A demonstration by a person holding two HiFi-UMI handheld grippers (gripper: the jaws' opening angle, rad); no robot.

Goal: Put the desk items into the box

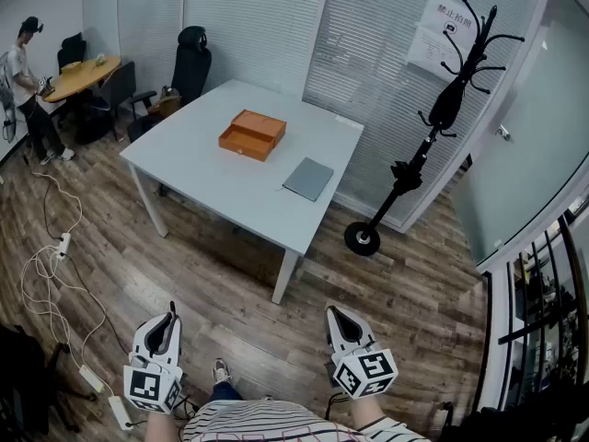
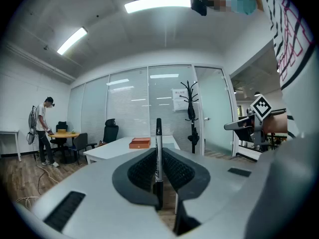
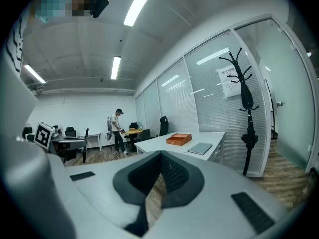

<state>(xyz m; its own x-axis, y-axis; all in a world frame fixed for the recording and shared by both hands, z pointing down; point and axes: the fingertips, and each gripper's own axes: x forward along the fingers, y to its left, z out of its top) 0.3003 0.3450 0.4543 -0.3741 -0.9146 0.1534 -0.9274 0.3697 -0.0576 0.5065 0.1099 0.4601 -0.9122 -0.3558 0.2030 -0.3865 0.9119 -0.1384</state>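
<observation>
We are well short of the table (image 1: 184, 155) at upper centre and nothing looks boxed yet: our left gripper (image 1: 170, 317) pinches a pen (image 2: 158, 133) upright, the right gripper (image 1: 337, 315) is closed and empty, and the notebook (image 1: 308, 179) lies near the box (image 1: 252, 134).

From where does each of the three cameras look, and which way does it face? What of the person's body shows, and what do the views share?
Head view: on the head, steeply down at floor and table; shows left gripper, right gripper, shirt.
Left gripper view: on the left gripper, about level toward the table; jaws grip a pen; right gripper at right.
Right gripper view: on the right gripper, toward the table; jaws shut, empty; left gripper at left.
Shared: all three show the box and coat rack.
</observation>
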